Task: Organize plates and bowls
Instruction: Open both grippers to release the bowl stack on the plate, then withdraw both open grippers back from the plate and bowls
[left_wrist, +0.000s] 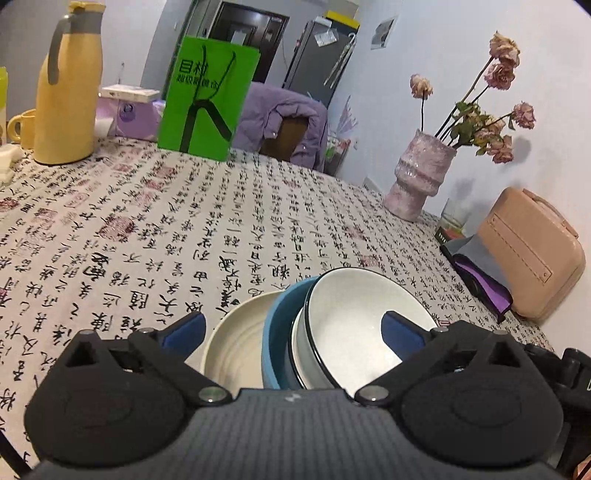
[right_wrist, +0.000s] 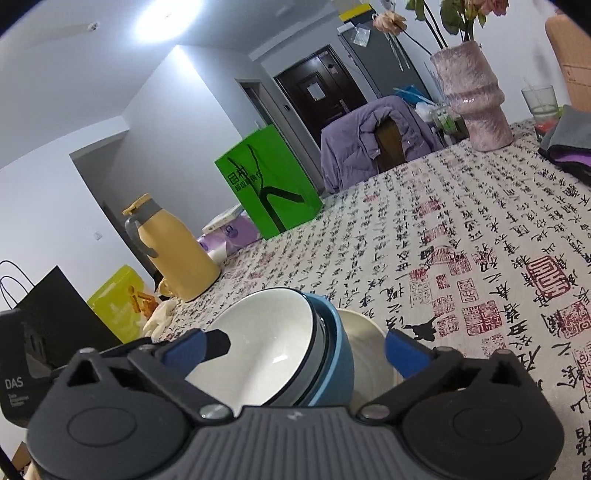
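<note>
A white bowl with a dark rim (left_wrist: 354, 325) sits nested in a blue bowl (left_wrist: 280, 332), both tilted. A cream bowl (left_wrist: 236, 343) lies beside them on the calligraphy tablecloth. My left gripper (left_wrist: 291, 332) is open, its blue-padded fingers on either side of the bowls. In the right wrist view the white bowl (right_wrist: 266, 339), the blue bowl (right_wrist: 338, 350) and the cream bowl (right_wrist: 365, 343) show again. My right gripper (right_wrist: 306, 350) is open around them, not clamped on anything.
A yellow thermos (left_wrist: 68, 85), a yellow mug (left_wrist: 22, 127), a green paper bag (left_wrist: 207, 99) and tissue packs stand at the table's far side. A pink vase with dried flowers (left_wrist: 421, 173), a glass and a pink case (left_wrist: 528, 254) stand at the right.
</note>
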